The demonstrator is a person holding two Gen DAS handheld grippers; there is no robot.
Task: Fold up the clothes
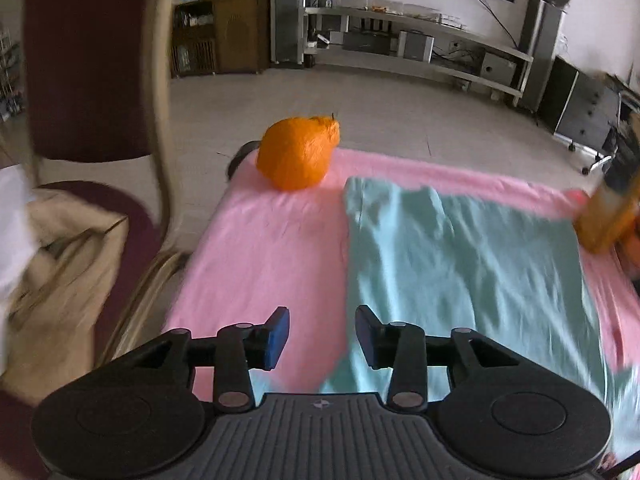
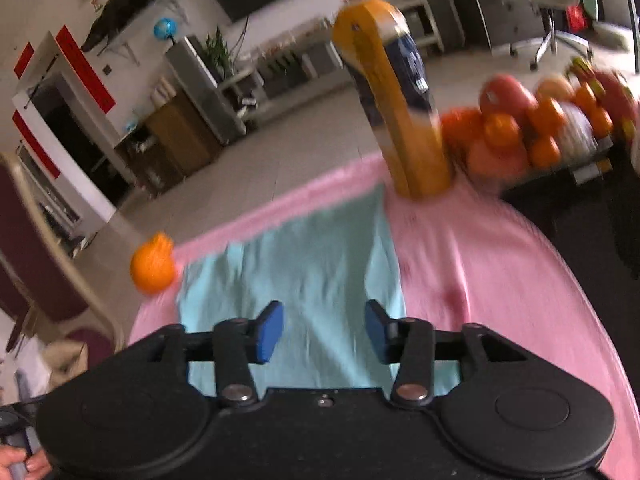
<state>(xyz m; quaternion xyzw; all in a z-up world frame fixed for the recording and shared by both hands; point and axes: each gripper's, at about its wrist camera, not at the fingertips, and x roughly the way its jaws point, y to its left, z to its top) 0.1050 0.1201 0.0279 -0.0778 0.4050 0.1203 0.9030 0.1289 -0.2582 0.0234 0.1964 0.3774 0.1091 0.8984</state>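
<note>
A light teal garment (image 1: 460, 264) lies spread flat on a pink cloth (image 1: 264, 256) that covers the table. It also shows in the right wrist view (image 2: 312, 280). My left gripper (image 1: 322, 336) is open and empty, above the garment's near left edge. My right gripper (image 2: 324, 330) is open and empty, above the near middle of the garment. Both views are motion-blurred.
An orange fruit (image 1: 298, 154) sits at the far left corner of the cloth (image 2: 480, 264). A tall orange juice bottle (image 2: 394, 92) stands at the far right, next to a pile of fruit (image 2: 532, 128). A chair with heaped clothes (image 1: 64, 256) stands left.
</note>
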